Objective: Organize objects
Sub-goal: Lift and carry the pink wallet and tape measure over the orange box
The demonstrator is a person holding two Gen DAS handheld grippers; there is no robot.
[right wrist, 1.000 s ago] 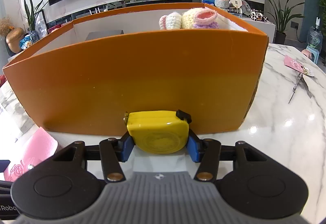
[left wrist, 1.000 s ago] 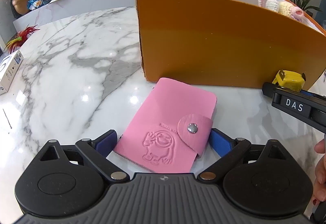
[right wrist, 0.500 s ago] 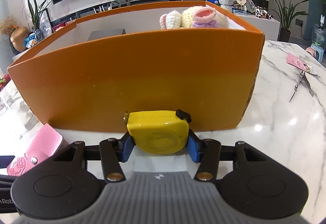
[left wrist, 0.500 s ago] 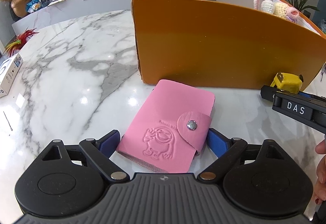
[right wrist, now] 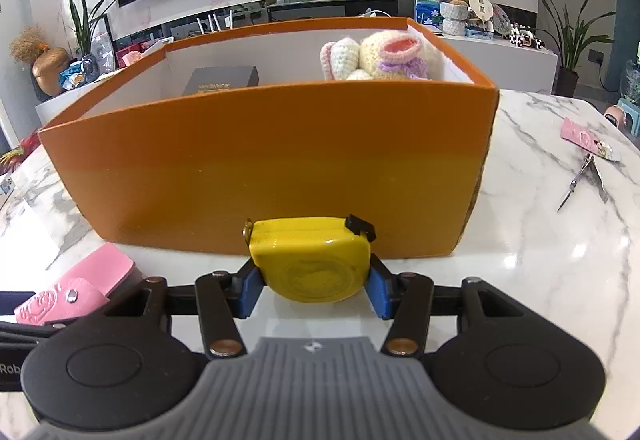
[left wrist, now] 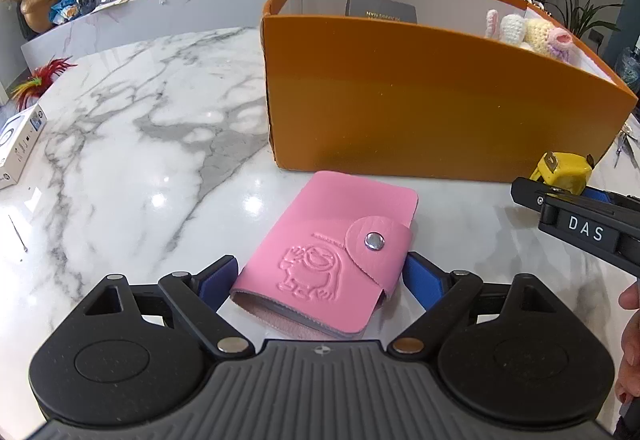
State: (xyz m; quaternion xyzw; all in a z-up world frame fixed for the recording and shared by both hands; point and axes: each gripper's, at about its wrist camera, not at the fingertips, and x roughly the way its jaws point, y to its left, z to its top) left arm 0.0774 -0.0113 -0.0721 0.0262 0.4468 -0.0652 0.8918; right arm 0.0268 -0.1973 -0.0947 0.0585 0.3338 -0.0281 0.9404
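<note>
My left gripper (left wrist: pixel 320 276) is shut on a pink card holder (left wrist: pixel 332 256) with a snap flap, held above the marble table in front of the orange box (left wrist: pixel 420 111). My right gripper (right wrist: pixel 314 286) is shut on a yellow tape measure (right wrist: pixel 310 260), held just before the box's near wall (right wrist: pixel 260 167). The card holder also shows at the left of the right wrist view (right wrist: pixel 76 292). The tape measure shows at the right of the left wrist view (left wrist: pixel 562 169). Inside the box lie a black case (right wrist: pixel 222 79) and a crocheted toy (right wrist: pixel 380 57).
Scissors (right wrist: pixel 582 179) and a pink card (right wrist: pixel 588 139) lie on the marble table (left wrist: pixel 140 159) to the right of the box. A white carton (left wrist: pixel 18 143) sits at the far left edge. A shelf with plants and clutter runs behind.
Both grippers have risen with their objects; the box's inside now shows, with the black case and toy visible over its rim.
</note>
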